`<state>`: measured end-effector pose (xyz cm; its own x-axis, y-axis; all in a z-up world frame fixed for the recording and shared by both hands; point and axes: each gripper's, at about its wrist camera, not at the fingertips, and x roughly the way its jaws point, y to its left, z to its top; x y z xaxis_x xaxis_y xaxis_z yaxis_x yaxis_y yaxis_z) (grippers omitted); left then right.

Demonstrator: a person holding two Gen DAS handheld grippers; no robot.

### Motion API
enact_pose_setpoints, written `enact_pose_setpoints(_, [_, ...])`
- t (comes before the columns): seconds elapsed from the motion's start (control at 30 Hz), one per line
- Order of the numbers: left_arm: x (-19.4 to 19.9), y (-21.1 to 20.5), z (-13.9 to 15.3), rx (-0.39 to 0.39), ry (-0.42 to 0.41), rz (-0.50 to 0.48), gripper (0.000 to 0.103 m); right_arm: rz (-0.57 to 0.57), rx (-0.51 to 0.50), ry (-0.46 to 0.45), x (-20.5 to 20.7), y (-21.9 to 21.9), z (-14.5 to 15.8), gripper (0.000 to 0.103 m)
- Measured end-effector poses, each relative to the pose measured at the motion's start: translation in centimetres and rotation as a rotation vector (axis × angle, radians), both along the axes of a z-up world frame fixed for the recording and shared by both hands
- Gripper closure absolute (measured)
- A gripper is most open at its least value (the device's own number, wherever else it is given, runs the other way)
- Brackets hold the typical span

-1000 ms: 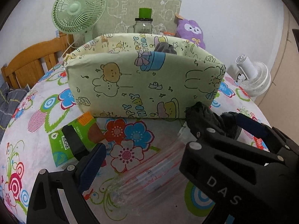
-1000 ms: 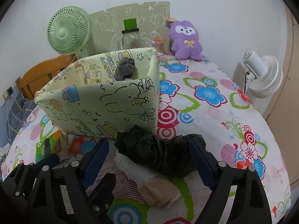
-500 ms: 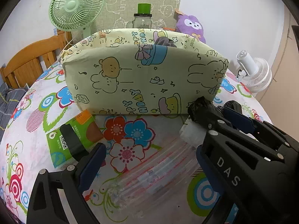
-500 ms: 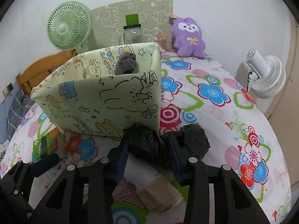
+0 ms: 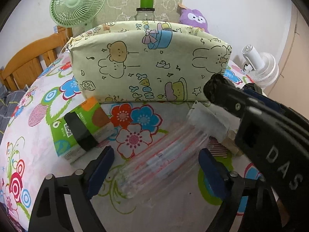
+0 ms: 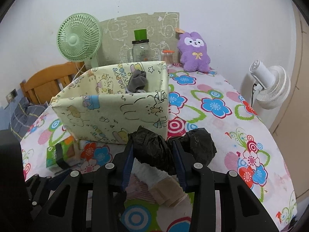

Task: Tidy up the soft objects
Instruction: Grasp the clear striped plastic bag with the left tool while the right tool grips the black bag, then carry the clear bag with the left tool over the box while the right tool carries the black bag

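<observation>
Since a second ago: right gripper (image 6: 153,155) went from wide open around the black soft bundle (image 6: 154,148) to clamped on it, blue pads pressing its left lobe on both sides; the bundle's right lobe bulges out past the right finger. Bundle now sits just in front of the fabric box (image 6: 115,114), near its front-right corner, and looks lifted slightly off the white and beige folded items (image 6: 164,185) below it.

Left gripper (image 5: 154,166) barely moved; its jaws are closing but stay wide, nothing pinched. A clear plastic bag with red stripes (image 5: 164,154) lies flat on the floral tablecloth (image 5: 38,125) between its fingers, well in front of the box; pads not pressing it.

Box stands upright on the tablecloth, a grey cloth (image 6: 138,80) poking up inside at its back right. Green carton (image 5: 81,123) with a black block (image 5: 80,131) on top lies in front of the box's left corner. Behind the box: green fan (image 6: 79,37), glass jar (image 6: 141,50), purple plush (image 6: 194,52).
</observation>
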<state>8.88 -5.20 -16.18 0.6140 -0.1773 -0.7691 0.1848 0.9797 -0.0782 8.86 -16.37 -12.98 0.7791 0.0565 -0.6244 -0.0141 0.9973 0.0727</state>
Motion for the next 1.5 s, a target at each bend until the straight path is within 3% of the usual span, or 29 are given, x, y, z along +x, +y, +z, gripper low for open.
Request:
enact_pose_setpoints(0.33, [-0.8, 0.0, 0.2, -0.009, -0.016, -0.002, 0.032, 0.009, -0.003, 0.033, -1.0, 0.4, -0.6, 0.061])
enact_pose_setpoints(0.7, [-1.3, 0.5, 0.7, 0.005, -0.032, 0.021, 0.064, 0.024, -0.004, 0.043, -1.6, 0.9, -0.9, 0.061])
enact_pose_setpoints(0.83, [-1.5, 1.0, 1.0, -0.006, -0.036, 0.025, 0.071, 0.032, -0.003, 0.045, -1.7, 1.2, -0.9, 0.061])
enact_pose_setpoints(0.9, [-1.5, 1.3, 1.1, -0.023, -0.035, 0.021, 0.084, 0.035, 0.005, 0.046, -1.7, 1.3, -0.8, 0.060])
enact_pose_setpoints(1.5, [-2.0, 1.9, 3.1, -0.005, -0.101, 0.055, 0.084, 0.062, 0.034, 0.040, -1.5, 1.7, 0.4, 0.060])
